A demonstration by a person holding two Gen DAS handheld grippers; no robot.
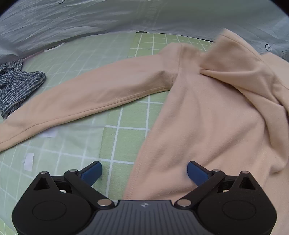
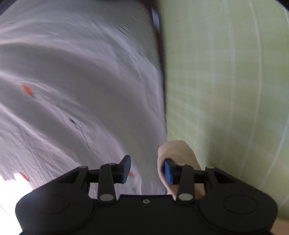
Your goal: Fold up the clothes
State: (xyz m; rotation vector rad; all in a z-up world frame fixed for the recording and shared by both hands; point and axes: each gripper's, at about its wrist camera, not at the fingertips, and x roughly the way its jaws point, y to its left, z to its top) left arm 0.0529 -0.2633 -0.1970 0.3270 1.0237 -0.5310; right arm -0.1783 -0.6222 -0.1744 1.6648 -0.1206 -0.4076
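A: What is shown by the left wrist view alone?
B: The peach sweater [image 1: 207, 112] is seen spread on the green gridded surface [image 1: 126, 141], a checked garment [image 1: 16, 86] at nine o'clock; the left tongs [image 1: 144, 171] are spread wide over its hem, nothing gripped.
A: And by the right?
B: Blur; the right tongs [image 2: 147, 170] are seen parted, peach cloth [image 2: 178, 153] draped at one finger, a grip not discernible.

You have a green cutting mat [image 1: 124, 142] with a white grid under the work, and a clouded clear film [image 1: 59, 144] covers its left part. Two small white tape strips [image 1: 29, 161] lie on that film near the lower left. A crinkled grey-white plastic sheet [image 1: 90, 16] hangs behind the mat's far edge. In the right wrist view the same sheet [image 2: 72, 81] is blurred, with small orange marks [image 2: 27, 90] on it, beside the mat [image 2: 225, 90].
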